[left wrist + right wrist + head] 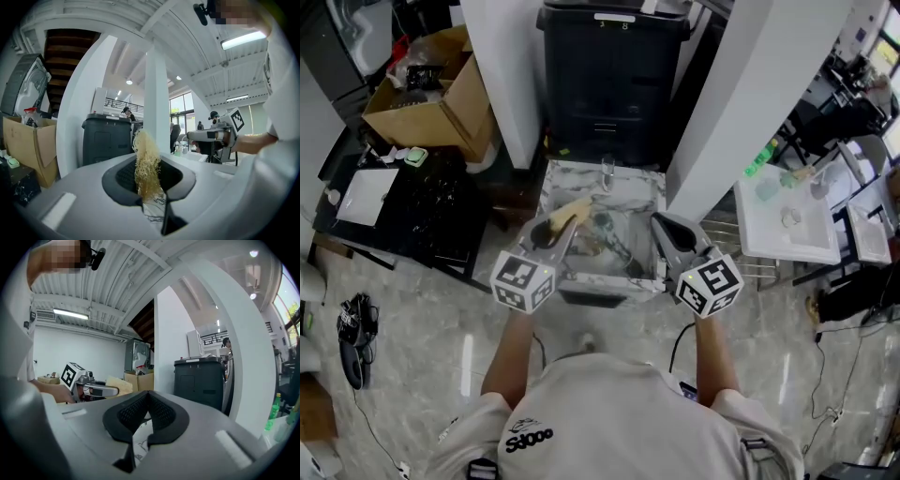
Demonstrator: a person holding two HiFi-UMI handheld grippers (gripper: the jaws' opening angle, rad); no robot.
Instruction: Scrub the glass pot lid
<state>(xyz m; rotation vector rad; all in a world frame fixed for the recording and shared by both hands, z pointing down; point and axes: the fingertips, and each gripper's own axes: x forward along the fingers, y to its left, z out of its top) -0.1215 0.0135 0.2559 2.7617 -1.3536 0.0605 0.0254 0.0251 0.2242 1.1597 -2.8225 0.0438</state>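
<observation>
- Overhead, you stand at a marble-patterned sink (642, 187) in the middle of the frame, with both grippers held out over it.
  - Your left gripper (563, 225) sits left of centre. It grips a yellowish scrubber (574, 212) that pokes out over the sink's left part.
  - Your right gripper (664, 227) sits right of centre, above the sink's right side.
  - The glass lid (616, 242) seems to lie down in the sink between the two grippers, touched by neither. Only a faint dark curve of it can be made out.
  - A black bin (612, 75) fills the top centre, and a cardboard box (431, 103) sits at the upper left.
- Next, in the left gripper view, your left gripper (147, 176) is clenched on the scrubber (146, 154).
  - The fibrous tuft stands upright between the dark pads at lower centre and rises above their tips.
  - Your right gripper (194, 136) shows at mid-right, held level.
  - The black bin (105, 138) stands left of centre, and the cardboard box (28, 145) is at the far left.
- Lastly, in the right gripper view, your right gripper (147, 401) has its jaws pressed together pad to pad at the tips, holding nothing.
  - Marbled surface shows through the gap below the pads.
  - Your left gripper (112, 391) reaches in from the left of the frame, with the scrubber (120, 384) at its tip.
  - The black bin (199, 378) stands right of centre.
</observation>
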